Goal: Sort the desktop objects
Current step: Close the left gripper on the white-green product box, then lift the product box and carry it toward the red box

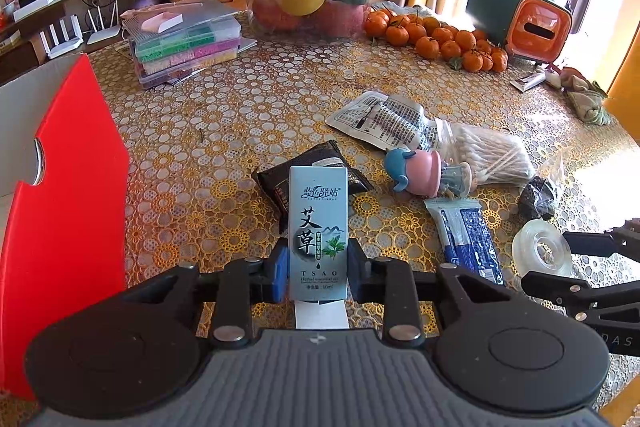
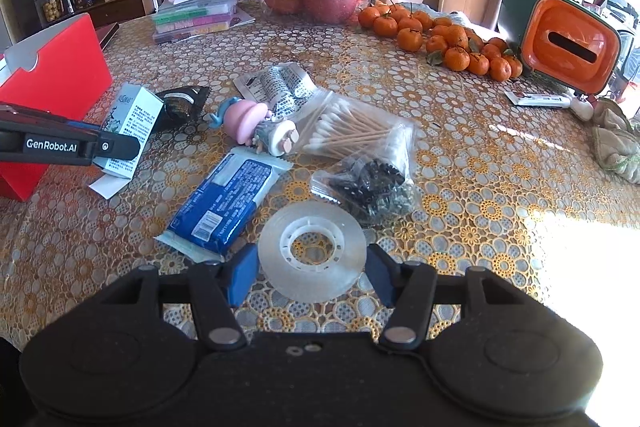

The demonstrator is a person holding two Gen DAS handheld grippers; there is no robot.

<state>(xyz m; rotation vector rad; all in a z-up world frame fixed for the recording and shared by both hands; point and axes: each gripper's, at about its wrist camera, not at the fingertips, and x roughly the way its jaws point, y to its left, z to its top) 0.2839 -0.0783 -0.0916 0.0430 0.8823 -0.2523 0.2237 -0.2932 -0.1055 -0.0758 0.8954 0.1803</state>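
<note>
My left gripper (image 1: 318, 267) has its jaws closed narrow on a small pale-blue carton (image 1: 318, 231), blue pads pressed to its two long sides, and the carton stands upright with a loose white flap hanging open at its bottom end. My right gripper (image 2: 308, 267) has its jaws spread wide around a clear tape roll (image 2: 312, 249) that lies flat on the lace tablecloth (image 2: 460, 195); a pad sits just beside each edge of the roll, and I cannot tell if either one touches it. A red box (image 1: 64, 211) stands close on my left, which I judge to be where the sorted things go. Just beyond the tape lie a blue wrapped packet (image 2: 224, 203), a small bag of dark bits (image 2: 366, 187), a bag of cotton swabs (image 2: 356, 131), a pink and blue toy figure (image 2: 248, 123), a black pouch (image 2: 180, 107) and a printed foil sachet (image 2: 276, 87). From here the risks, as I judge them: the roll is thin and smooth, so the pads could ride over its rim and skate it into the blue packet touching its near side. The carton's open flap could catch on the red box's edge, and a hard squeeze could crush the light card.
</note>
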